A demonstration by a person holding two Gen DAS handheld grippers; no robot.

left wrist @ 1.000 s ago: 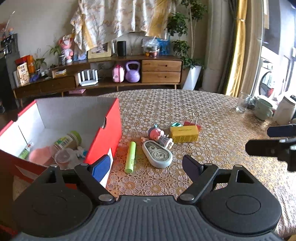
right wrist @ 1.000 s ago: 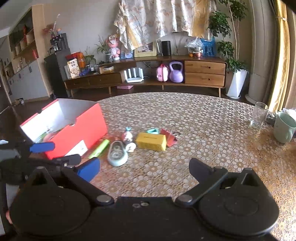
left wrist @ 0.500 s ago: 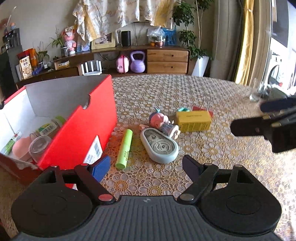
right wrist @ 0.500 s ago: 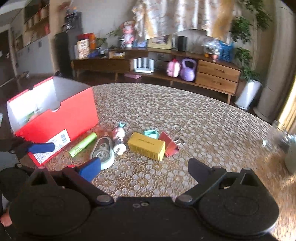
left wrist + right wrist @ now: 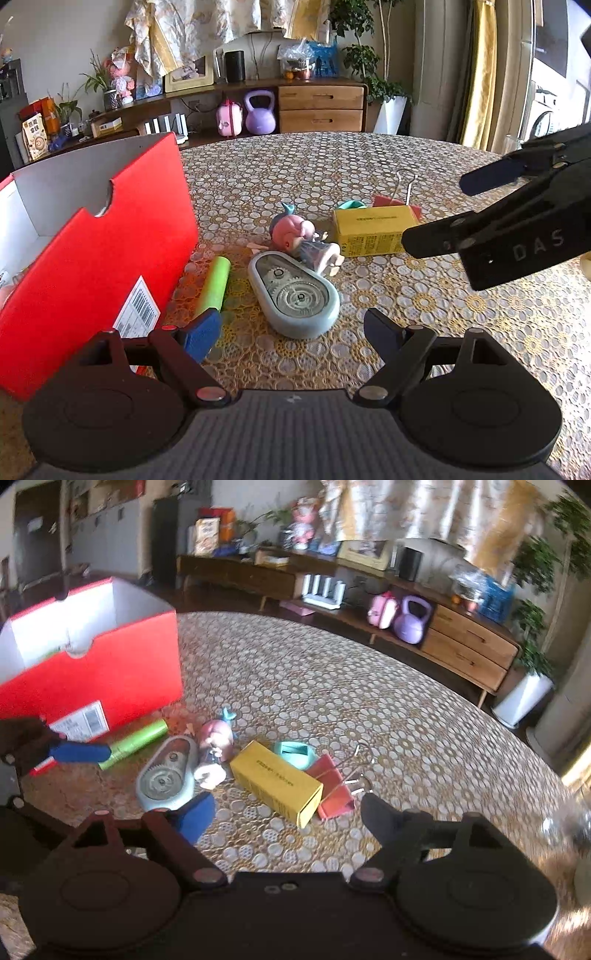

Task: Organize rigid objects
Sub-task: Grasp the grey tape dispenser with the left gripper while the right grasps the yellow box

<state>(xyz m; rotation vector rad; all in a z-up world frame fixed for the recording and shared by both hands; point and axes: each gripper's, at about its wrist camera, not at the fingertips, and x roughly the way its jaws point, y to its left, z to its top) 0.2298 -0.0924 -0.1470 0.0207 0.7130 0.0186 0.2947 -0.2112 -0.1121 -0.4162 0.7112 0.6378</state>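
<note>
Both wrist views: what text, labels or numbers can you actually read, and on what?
"DAS": on the side of the right gripper, seen in the left wrist view.
Barcode label on the red box: print too small to read.
Yellow box: printed lines on top and side, too small to read.
Snack bag on the far shelf: characters blurred.
Nothing else legible.

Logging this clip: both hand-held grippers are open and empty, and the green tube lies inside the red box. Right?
Not quite. The green tube lies on the tablecloth just outside the red box, as the left wrist view shows. Both hand-held grippers, left and right, are open and empty.
</note>
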